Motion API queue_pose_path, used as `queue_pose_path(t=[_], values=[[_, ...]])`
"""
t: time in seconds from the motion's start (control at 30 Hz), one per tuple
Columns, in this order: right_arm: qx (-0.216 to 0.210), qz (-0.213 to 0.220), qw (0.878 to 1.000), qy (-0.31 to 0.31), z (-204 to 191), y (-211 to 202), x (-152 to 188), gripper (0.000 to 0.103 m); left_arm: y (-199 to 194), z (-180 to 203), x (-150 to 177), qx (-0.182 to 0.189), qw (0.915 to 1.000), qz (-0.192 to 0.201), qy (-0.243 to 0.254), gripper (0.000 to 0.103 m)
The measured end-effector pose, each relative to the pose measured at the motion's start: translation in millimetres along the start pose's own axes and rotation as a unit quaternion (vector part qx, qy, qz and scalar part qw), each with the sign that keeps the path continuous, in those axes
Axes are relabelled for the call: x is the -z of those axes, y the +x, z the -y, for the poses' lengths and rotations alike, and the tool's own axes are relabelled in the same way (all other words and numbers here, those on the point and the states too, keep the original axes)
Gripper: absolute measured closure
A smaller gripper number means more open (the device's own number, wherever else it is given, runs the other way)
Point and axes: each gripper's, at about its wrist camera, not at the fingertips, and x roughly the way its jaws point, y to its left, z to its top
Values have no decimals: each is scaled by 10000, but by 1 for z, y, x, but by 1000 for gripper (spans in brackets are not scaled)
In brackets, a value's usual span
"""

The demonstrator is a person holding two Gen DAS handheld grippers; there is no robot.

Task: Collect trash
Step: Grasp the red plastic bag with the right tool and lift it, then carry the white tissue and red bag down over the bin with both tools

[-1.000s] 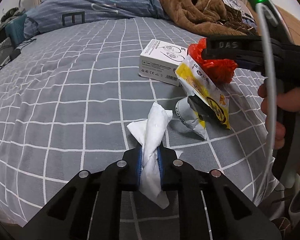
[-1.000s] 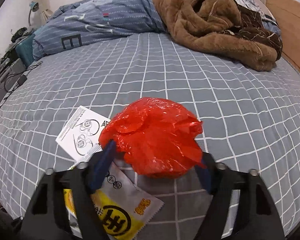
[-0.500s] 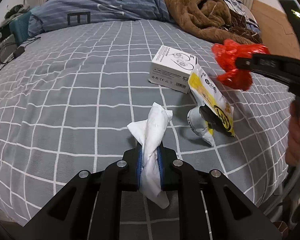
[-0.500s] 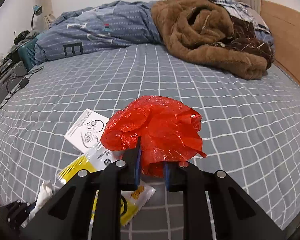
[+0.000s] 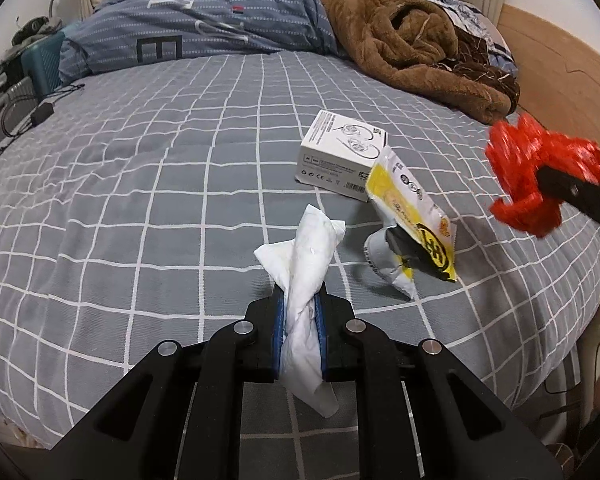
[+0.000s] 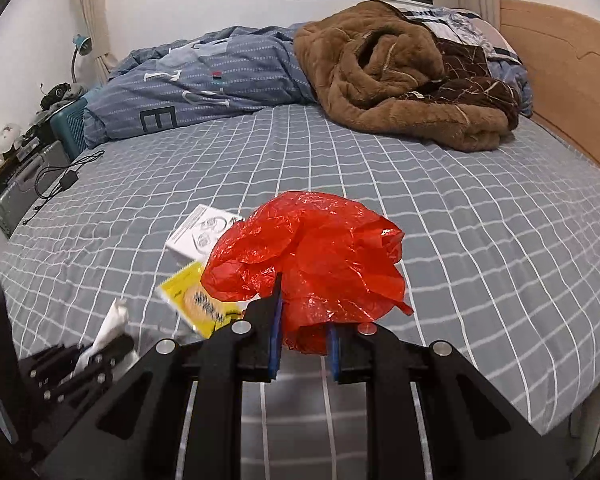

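My left gripper (image 5: 299, 312) is shut on a crumpled white tissue (image 5: 306, 264) and holds it above the near edge of the grey checked bed. My right gripper (image 6: 304, 328) is shut on a crumpled red plastic bag (image 6: 312, 264), lifted above the bed; the bag also shows at the right of the left wrist view (image 5: 540, 176). A yellow snack wrapper (image 5: 412, 216) lies on the bed beside a white earphone box (image 5: 340, 156). Both show in the right wrist view, the wrapper (image 6: 196, 300) and the box (image 6: 200, 236). The left gripper with the tissue (image 6: 108, 328) shows at lower left there.
A brown fleece blanket (image 6: 400, 80) and a blue striped duvet (image 6: 204, 76) are heaped at the far end of the bed. A wooden headboard (image 6: 560, 76) runs along the right. A charger and cable (image 5: 40, 112) lie at the left edge.
My right gripper closed on the red bag and lifted it up and back, away from the wrapper and box. My left gripper kept its hold on the tissue and rose slightly.
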Motion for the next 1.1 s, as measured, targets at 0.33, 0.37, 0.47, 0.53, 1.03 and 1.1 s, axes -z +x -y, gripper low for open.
queue_pose_path(t=[0.33, 0.37, 0.47, 0.53, 1.03, 1.1], values=[[8, 169, 9998, -78, 9, -43, 16, 86, -25, 13, 2, 140, 9998, 109, -13, 91], [3, 202, 9998, -89, 10, -49, 17, 86, -29, 14, 3, 157, 9998, 120, -5, 91], [-75, 252, 9996, -78, 12, -63, 19, 86, -42, 19, 9, 212, 9997, 143, -5, 91], [-149, 277, 9995, -35, 14, -71, 22, 86, -50, 22, 12, 230, 9996, 162, -6, 91], [-531, 371, 9976, 237, 28, -133, 45, 86, -102, 36, 40, 332, 9993, 154, -26, 91], [-492, 400, 9978, 183, 26, -140, 48, 86, -110, 38, 43, 339, 9993, 176, -8, 91]])
